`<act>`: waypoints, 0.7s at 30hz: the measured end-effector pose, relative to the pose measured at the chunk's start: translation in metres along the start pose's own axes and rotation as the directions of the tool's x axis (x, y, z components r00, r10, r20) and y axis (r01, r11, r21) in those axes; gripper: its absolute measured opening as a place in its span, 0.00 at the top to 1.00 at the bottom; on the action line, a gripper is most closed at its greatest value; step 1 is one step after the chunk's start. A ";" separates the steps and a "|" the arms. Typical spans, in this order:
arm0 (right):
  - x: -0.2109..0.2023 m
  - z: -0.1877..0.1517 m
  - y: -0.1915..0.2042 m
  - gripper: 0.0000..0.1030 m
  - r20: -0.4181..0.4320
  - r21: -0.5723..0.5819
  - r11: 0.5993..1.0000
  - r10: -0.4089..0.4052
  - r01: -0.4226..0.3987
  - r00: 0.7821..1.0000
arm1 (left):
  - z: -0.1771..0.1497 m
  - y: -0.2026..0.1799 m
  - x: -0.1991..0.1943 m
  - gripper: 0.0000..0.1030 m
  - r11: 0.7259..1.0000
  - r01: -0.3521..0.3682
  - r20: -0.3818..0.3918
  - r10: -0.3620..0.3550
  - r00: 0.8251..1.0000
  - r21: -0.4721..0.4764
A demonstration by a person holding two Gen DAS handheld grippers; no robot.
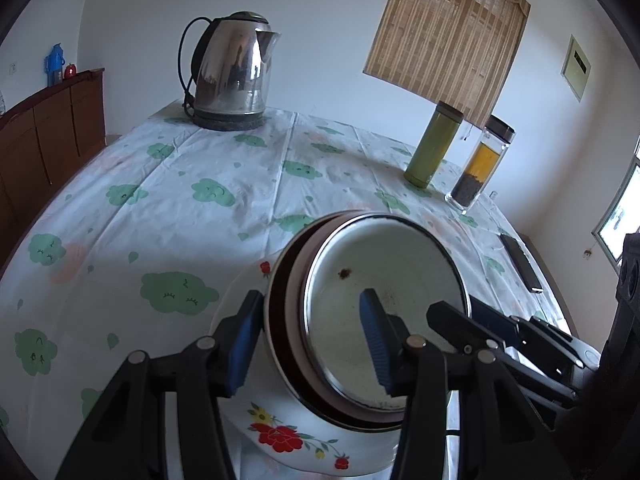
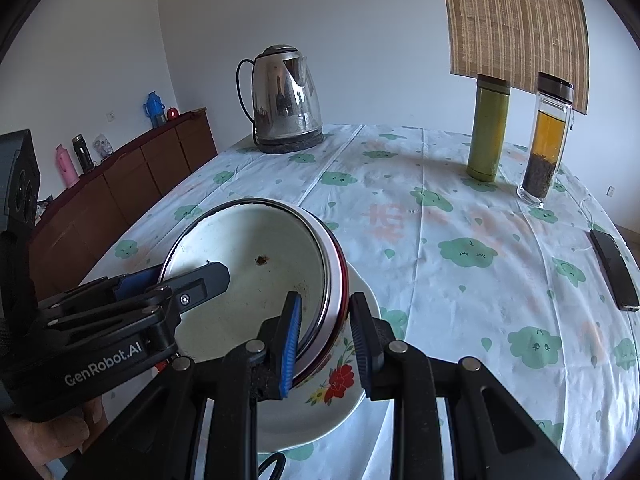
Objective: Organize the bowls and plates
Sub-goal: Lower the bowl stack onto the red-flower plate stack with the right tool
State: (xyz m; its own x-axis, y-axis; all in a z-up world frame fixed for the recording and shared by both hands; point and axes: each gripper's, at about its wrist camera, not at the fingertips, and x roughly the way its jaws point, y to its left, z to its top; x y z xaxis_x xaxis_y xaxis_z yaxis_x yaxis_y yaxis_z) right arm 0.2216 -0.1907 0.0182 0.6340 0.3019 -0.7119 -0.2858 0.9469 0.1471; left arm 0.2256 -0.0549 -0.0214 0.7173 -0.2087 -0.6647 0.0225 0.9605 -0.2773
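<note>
A stack of bowls (image 1: 384,312) sits on a white plate with red flowers (image 1: 280,436): a white enamel bowl with a dark rim nests in a dark red bowl (image 1: 280,344). My left gripper (image 1: 308,340) is open and straddles the stack's left rim, one finger inside, one outside. My right gripper (image 2: 326,344) is open and straddles the right rim of the stack (image 2: 256,280) over the flowered plate (image 2: 340,392). Each gripper shows in the other's view. Whether the pads touch the rim is unclear.
A steel kettle (image 1: 230,72) stands at the table's far side. A green flask (image 1: 432,144) and a glass tea bottle (image 1: 480,164) stand far right. A black phone (image 1: 520,260) lies near the right edge. A wooden sideboard (image 2: 120,184) stands left.
</note>
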 end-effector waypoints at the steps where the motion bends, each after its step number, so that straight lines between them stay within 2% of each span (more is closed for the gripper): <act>1: 0.000 0.000 0.000 0.74 -0.001 -0.001 1.000 0.000 0.000 1.000 | 0.000 0.001 0.000 0.54 1.000 0.004 -0.005 -0.004 1.000 -0.004; 7: -0.008 0.003 -0.001 0.72 -0.003 -0.009 1.000 -0.006 0.006 1.000 | -0.004 -0.003 0.004 0.54 0.999 0.034 -0.050 -0.034 0.998 0.000; 13: -0.001 0.001 -0.004 0.72 -0.034 -0.016 1.000 -0.007 0.006 0.999 | -0.005 -0.008 -0.002 0.54 0.999 0.000 -0.018 0.001 1.000 0.041; 21: 0.004 -0.004 -0.001 0.72 -0.047 -0.019 1.000 0.022 -0.023 0.999 | -0.004 0.000 0.002 0.54 0.999 -0.012 -0.025 0.013 1.000 0.038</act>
State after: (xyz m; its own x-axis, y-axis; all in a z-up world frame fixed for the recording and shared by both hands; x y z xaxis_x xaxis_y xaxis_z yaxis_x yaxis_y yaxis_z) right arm 0.2218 -0.1909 0.0127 0.5930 0.3173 -0.7401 -0.3139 0.9375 0.1503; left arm 0.2241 -0.0563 -0.0261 0.6997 -0.2008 -0.6857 0.0406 0.9693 -0.2424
